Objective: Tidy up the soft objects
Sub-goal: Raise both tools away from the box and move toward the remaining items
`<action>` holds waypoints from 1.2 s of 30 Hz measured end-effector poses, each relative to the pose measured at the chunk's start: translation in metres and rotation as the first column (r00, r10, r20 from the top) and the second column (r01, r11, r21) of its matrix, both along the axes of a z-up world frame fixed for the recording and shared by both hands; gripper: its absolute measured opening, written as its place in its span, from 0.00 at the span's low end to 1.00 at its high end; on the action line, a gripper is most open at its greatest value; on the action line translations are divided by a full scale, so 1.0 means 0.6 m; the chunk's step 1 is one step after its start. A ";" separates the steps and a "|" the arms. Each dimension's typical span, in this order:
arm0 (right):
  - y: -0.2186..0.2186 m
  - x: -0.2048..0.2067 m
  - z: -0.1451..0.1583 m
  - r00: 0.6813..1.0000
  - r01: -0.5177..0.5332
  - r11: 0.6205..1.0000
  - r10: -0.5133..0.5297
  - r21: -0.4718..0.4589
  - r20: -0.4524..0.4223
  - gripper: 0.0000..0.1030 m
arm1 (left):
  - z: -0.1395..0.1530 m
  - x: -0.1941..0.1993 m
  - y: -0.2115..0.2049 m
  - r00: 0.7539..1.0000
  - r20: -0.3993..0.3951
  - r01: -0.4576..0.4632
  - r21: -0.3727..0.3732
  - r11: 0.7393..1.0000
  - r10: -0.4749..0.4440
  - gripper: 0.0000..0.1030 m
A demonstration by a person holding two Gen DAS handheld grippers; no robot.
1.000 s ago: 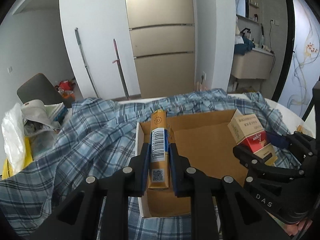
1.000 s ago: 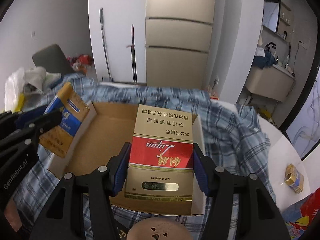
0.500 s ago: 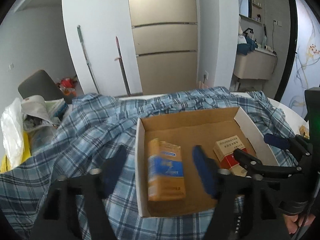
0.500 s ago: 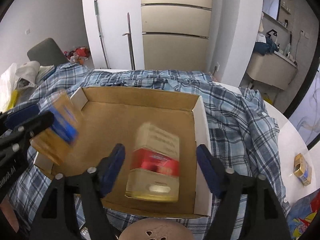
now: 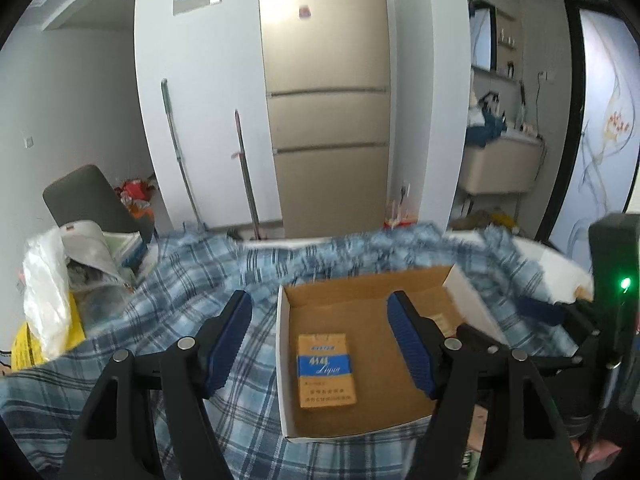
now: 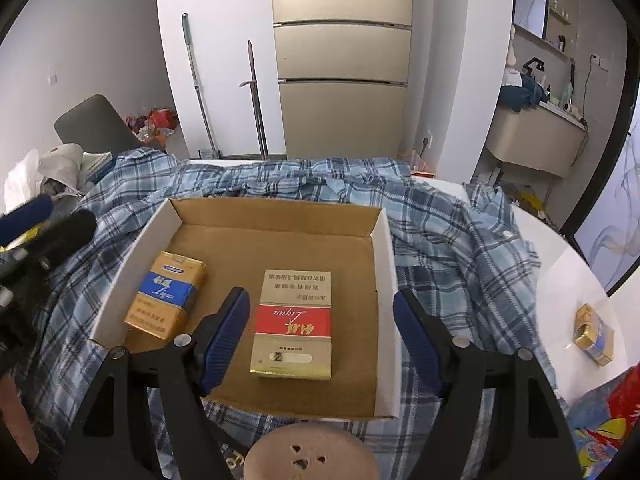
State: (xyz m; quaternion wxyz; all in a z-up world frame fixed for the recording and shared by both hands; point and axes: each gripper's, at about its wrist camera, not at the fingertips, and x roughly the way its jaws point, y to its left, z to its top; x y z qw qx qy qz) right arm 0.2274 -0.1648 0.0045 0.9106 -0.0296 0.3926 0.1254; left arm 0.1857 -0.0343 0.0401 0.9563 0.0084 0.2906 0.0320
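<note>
Packs, an orange-and-blue pack (image 6: 167, 295) and a red-and-gold pack (image 6: 294, 323), lie flat in the cardboard box (image 6: 382, 248) on a plaid shirt (image 6: 456, 240) covering the white desk (image 6: 568, 276). Both the left gripper (image 5: 320, 334) and right gripper (image 6: 320, 332) have just spread their jaws (nothing pinched). Behind stands a beige fridge (image 6: 342, 60).

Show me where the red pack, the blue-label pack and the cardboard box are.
red pack (image 6: 294, 322), right wrist view, its red band.
blue-label pack (image 6: 166, 292), right wrist view, its blue label.
cardboard box (image 6: 384, 280), right wrist view, its right wall.
</note>
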 end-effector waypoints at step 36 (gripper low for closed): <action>-0.097 -0.286 0.063 0.938 0.048 0.997 -0.066 0.061 0.341 1.00 | -0.032 -0.306 -0.040 0.978 0.178 0.110 0.028 0.994 -0.113 1.00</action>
